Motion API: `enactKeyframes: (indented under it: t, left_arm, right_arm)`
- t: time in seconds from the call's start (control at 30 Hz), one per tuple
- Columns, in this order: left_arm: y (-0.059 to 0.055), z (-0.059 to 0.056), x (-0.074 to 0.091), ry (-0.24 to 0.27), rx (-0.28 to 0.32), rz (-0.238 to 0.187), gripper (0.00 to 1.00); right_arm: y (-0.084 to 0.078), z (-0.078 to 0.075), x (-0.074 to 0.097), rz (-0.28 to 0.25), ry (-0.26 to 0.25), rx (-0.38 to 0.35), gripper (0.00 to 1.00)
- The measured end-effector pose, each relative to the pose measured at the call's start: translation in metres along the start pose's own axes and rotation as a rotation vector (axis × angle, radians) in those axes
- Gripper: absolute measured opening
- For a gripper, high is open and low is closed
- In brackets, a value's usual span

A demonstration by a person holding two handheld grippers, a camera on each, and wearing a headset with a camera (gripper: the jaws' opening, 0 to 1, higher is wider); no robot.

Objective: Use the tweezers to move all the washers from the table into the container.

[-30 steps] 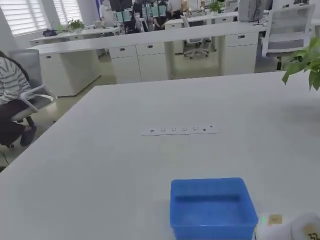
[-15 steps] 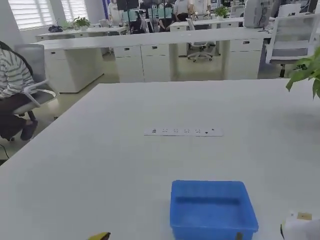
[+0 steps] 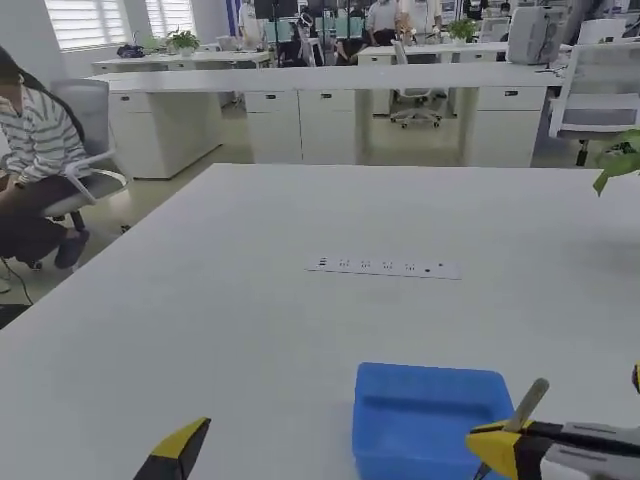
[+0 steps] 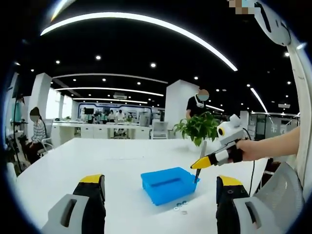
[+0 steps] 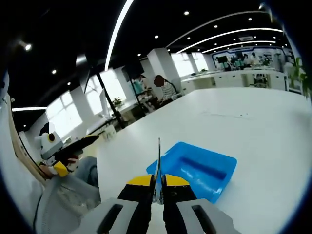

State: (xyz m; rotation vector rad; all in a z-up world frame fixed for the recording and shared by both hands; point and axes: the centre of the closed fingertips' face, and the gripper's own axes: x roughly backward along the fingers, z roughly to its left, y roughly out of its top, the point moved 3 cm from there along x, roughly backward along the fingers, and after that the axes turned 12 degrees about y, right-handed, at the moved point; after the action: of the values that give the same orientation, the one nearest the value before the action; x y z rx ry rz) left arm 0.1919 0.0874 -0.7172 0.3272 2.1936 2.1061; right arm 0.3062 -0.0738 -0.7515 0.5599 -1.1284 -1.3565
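A blue container [image 3: 430, 415] stands on the white table [image 3: 250, 300] near its front edge. My right gripper [image 3: 497, 447] comes in at the lower right, shut on metal tweezers [image 3: 528, 402] whose tip rises over the container's right side. In the right gripper view the tweezers [image 5: 158, 163] stand up between the shut jaws, with the container [image 5: 195, 168] just beyond. My left gripper [image 4: 159, 181] is open with nothing between its fingers. Ahead of it lie the container [image 4: 165, 184] and several small washers [image 4: 179, 207] on the table beside it. One yellow fingertip [image 3: 180, 448] shows at the lower left.
A white power strip [image 3: 385, 267] lies flat in the middle of the table. Plant leaves [image 3: 622, 160] hang in at the right edge. A person sits on a chair [image 3: 40, 150] off the table's left side. White desks stand beyond.
The head camera has shifted, so the picture has moved. A yellow fingertip has come up at the lower left, and the right gripper with the tweezers has risen into view beside the container.
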Motion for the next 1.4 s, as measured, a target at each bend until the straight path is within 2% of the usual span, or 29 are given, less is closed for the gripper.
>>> enactKeyframes:
  t: [0.13,0.23,0.33,0.43,0.53,0.67,1.07,1.27,1.4]
  left_arm:
    - [0.000,0.001,-0.001,-0.002,0.000,-0.007,0.99]
    - [-0.002,0.002,-0.001,0.002,0.009,0.004,0.99]
    - [-0.001,0.003,-0.001,0.003,0.006,0.000,0.99]
    - [-0.001,0.004,-0.002,0.009,-0.018,-0.009,0.99]
    - [-0.002,0.002,-0.001,0.001,-0.026,-0.005,0.99]
    - [-0.002,0.000,-0.001,-0.019,-0.019,-0.009,0.99]
    - [-0.002,-0.002,-0.001,-0.033,-0.006,-0.005,0.99]
    - [-0.002,-0.001,-0.001,-0.030,-0.002,-0.002,0.98]
    - [-0.003,0.000,-0.001,-0.023,-0.001,0.000,0.98]
  right_arm:
    - [0.003,-0.020,-0.002,0.050,-0.043,0.053,0.04]
    - [0.002,-0.033,-0.007,0.070,-0.059,0.065,0.04]
    - [-0.004,-0.049,-0.013,0.105,-0.082,0.079,0.04]
    - [-0.010,-0.061,-0.019,0.161,-0.109,0.112,0.04]
    - [-0.014,-0.070,-0.025,0.190,-0.124,0.146,0.04]
    - [-0.021,-0.075,-0.031,0.233,-0.128,0.161,0.04]
    - [-0.025,-0.076,-0.031,0.266,-0.150,0.186,0.04]
    - [-0.028,-0.078,-0.030,0.271,-0.150,0.182,0.04]
    - [-0.026,-0.078,-0.029,0.250,-0.154,0.168,0.05]
